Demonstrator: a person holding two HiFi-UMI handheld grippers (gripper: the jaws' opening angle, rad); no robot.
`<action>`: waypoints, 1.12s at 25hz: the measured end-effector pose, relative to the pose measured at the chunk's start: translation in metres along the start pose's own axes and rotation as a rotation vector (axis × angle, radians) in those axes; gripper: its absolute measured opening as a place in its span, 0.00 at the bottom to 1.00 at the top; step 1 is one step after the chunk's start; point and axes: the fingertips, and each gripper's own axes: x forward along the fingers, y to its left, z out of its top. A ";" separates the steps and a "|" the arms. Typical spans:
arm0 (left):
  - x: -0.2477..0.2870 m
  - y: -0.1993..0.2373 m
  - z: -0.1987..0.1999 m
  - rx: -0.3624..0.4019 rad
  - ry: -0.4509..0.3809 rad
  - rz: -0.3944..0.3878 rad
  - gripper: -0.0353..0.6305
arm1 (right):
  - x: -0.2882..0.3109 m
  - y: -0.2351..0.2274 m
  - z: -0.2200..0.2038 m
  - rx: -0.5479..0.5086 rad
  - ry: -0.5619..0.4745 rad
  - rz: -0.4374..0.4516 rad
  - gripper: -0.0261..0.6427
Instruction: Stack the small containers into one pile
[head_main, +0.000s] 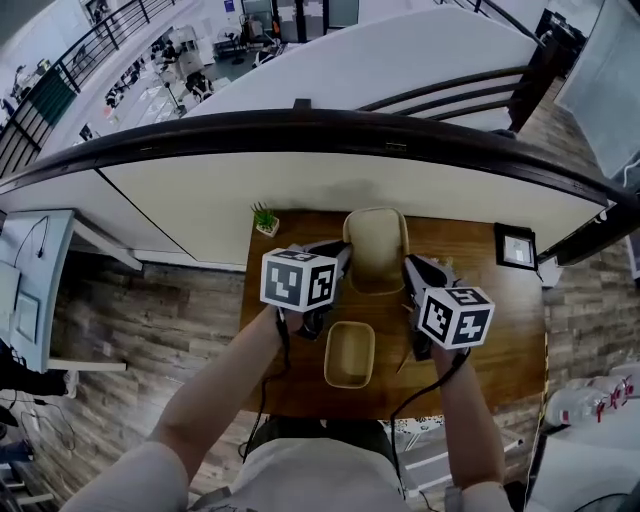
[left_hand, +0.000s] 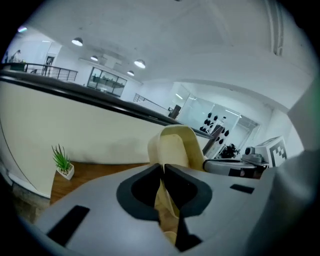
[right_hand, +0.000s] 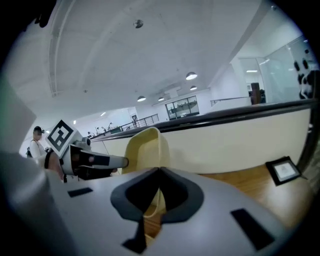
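Your left tongs (head_main: 341, 254) and right tongs (head_main: 409, 266) clench opposite rims of the pale beige oblong container (head_main: 375, 250). It is likely light and bendy, so grip both rims evenly.

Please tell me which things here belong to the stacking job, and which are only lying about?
For the job: lifted container, gripped at its rim by the left gripper and the right gripper; second container on the table.
Lying about: potted plant; framed picture.
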 end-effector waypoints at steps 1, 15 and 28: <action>-0.011 -0.005 0.003 0.017 -0.007 -0.006 0.10 | -0.009 0.009 0.002 0.004 -0.013 -0.004 0.06; -0.129 -0.057 -0.024 0.043 -0.044 -0.057 0.09 | -0.107 0.103 -0.020 0.072 -0.073 0.051 0.06; -0.141 -0.052 -0.049 0.003 -0.009 -0.050 0.09 | -0.111 0.116 -0.050 0.146 -0.021 0.065 0.06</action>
